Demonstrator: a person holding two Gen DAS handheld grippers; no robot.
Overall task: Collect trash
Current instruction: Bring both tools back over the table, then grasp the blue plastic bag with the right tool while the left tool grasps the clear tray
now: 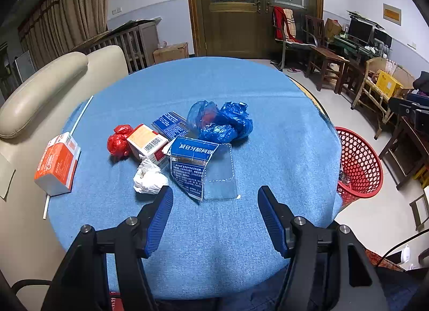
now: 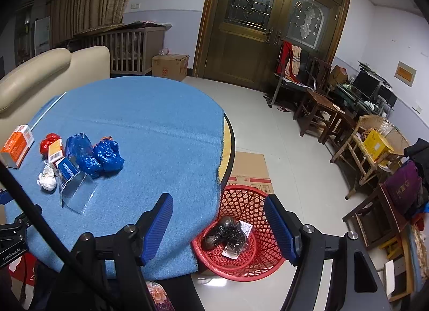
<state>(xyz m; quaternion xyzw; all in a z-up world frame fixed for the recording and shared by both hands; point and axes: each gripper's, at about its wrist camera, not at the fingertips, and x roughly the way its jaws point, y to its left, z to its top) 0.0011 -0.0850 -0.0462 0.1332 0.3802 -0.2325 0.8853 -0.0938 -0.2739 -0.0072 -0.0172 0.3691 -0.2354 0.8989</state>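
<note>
Trash lies in a heap on the blue tablecloth (image 1: 214, 88): a crumpled blue plastic bag (image 1: 222, 123), a red plastic wad (image 1: 119, 142), a small orange-and-white box (image 1: 147, 143), a white paper ball (image 1: 148, 176), and a torn blue package with a clear plastic flap (image 1: 195, 163). An orange carton (image 1: 57, 163) rests at the left. My left gripper (image 1: 214, 195) hangs open just short of the heap, holding nothing. My right gripper (image 2: 218, 203) is open and empty above the red basket (image 2: 241, 233), which holds black bags (image 2: 225, 233) and a paper slip.
A beige sofa (image 1: 40, 101) borders the table's left. The red basket (image 1: 359, 163) stands on the floor off the table's right edge, beside flat cardboard (image 2: 249, 168). A white straw (image 1: 80, 115) lies near the carton. Chairs and a cluttered desk line the far right wall.
</note>
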